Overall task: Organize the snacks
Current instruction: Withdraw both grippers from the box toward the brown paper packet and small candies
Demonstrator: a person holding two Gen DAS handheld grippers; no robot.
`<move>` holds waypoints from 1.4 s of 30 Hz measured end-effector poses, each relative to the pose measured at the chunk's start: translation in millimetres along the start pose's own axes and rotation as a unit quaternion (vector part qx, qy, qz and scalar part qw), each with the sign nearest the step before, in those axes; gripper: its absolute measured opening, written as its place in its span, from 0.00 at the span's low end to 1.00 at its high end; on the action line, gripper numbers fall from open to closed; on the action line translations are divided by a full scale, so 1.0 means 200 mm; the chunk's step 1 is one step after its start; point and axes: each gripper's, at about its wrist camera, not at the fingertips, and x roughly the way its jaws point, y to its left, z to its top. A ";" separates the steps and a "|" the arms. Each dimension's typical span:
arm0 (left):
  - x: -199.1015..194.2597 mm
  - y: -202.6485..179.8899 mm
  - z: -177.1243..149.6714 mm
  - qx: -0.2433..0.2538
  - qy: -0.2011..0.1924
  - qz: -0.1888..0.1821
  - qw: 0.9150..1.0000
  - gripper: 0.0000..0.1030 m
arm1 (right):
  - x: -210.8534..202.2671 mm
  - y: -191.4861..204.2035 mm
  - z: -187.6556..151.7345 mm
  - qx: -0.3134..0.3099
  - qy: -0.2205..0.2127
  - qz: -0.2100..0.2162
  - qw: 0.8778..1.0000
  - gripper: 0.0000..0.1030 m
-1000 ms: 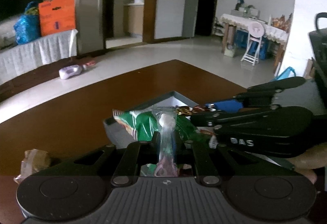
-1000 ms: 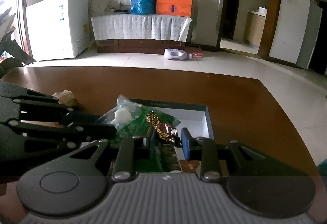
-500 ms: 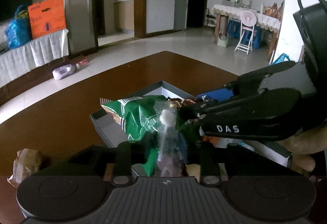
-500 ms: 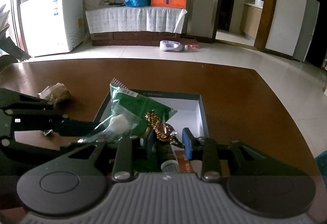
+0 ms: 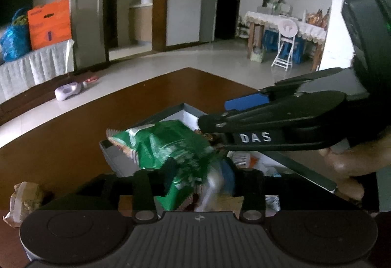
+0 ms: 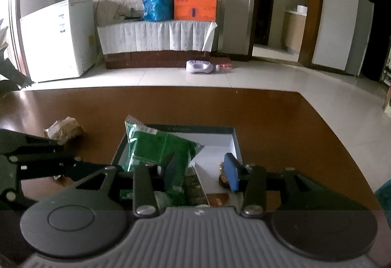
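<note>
A shallow grey box [image 6: 232, 143] with a white inside sits on the brown table and holds several snacks. A green snack bag [image 6: 158, 150] leans over the box's left side; it also shows in the left wrist view [image 5: 168, 145]. My left gripper [image 5: 199, 173] is open over the box's near end, with a blurred clear packet [image 5: 211, 186] dropping between its fingers. My right gripper [image 6: 200, 169] is open and empty over the box. A small brown-and-gold candy [image 6: 223, 180] lies just by its right blue pad.
A crumpled brown wrapper [image 6: 64, 129] lies on the table left of the box, also in the left wrist view [image 5: 23, 199]. The right gripper's body [image 5: 281, 126] crosses the left view. The table's far edge lies beyond the box, then tiled floor.
Both grippers have opened. The left one let go of the clear packet with the white sweet, which falls into the box. The right one let go of the brown-and-gold candy, and both pulled back a little.
</note>
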 end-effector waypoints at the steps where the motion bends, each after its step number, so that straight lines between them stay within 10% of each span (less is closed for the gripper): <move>1: 0.00 0.00 0.00 0.003 -0.002 0.000 1.000 0.48 | 0.00 0.01 0.00 0.001 -0.003 0.000 1.000 0.41; 42: -0.26 0.50 -0.27 -0.060 0.055 0.095 0.992 0.54 | 0.16 0.54 0.13 -0.037 -0.002 0.085 0.996 0.49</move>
